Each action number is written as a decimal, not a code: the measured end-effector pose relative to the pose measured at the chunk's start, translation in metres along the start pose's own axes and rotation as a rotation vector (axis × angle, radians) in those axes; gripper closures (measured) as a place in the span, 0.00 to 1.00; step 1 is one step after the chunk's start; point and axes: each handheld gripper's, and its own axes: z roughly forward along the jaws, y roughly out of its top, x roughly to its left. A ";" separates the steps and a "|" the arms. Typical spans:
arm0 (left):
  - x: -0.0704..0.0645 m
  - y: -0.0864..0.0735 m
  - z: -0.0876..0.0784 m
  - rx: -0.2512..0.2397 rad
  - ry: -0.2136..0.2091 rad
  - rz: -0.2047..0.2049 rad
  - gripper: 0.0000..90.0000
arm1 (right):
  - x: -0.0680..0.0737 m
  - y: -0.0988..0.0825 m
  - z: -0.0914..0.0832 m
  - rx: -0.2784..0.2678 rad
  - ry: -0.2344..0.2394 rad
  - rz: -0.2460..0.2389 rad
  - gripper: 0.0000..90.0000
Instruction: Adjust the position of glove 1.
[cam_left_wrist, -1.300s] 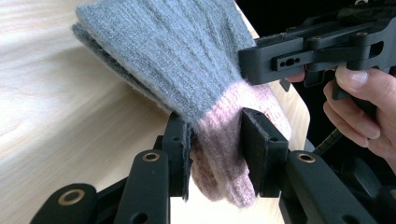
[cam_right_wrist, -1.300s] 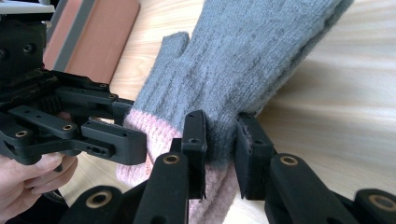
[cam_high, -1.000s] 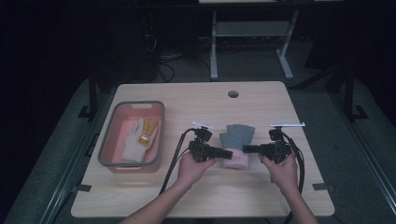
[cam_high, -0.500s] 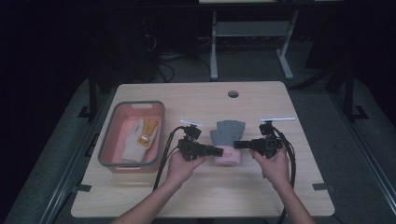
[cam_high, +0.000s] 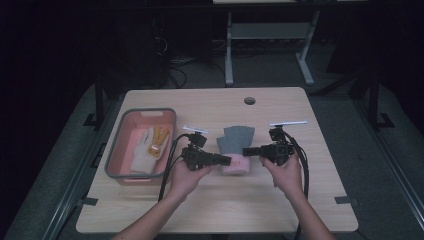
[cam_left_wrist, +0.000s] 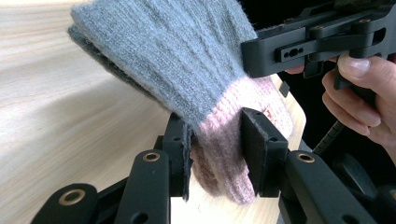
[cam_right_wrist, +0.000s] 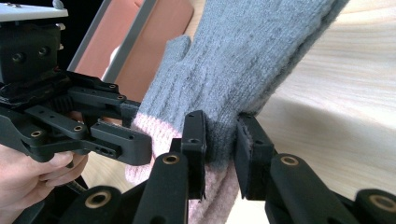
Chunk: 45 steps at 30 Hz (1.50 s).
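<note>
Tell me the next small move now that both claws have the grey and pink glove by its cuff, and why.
Probably carry it left toward the bin. The left claw and right claw each pinch the pink cuff end of the glove, one on either side, and the glove hangs between them above the table. The bin already holds other gloves, so it looks like the destination.
</note>
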 end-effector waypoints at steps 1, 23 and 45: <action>0.000 0.000 -0.001 -0.003 0.003 -0.005 0.72 | 0.001 0.001 0.001 0.002 0.001 0.001 0.84; 0.011 -0.001 -0.030 -0.026 0.016 -0.012 0.72 | 0.024 0.017 0.019 0.030 0.017 -0.046 0.83; 0.020 0.001 -0.053 -0.051 0.024 -0.016 0.72 | 0.039 0.032 0.033 0.047 0.040 -0.066 0.83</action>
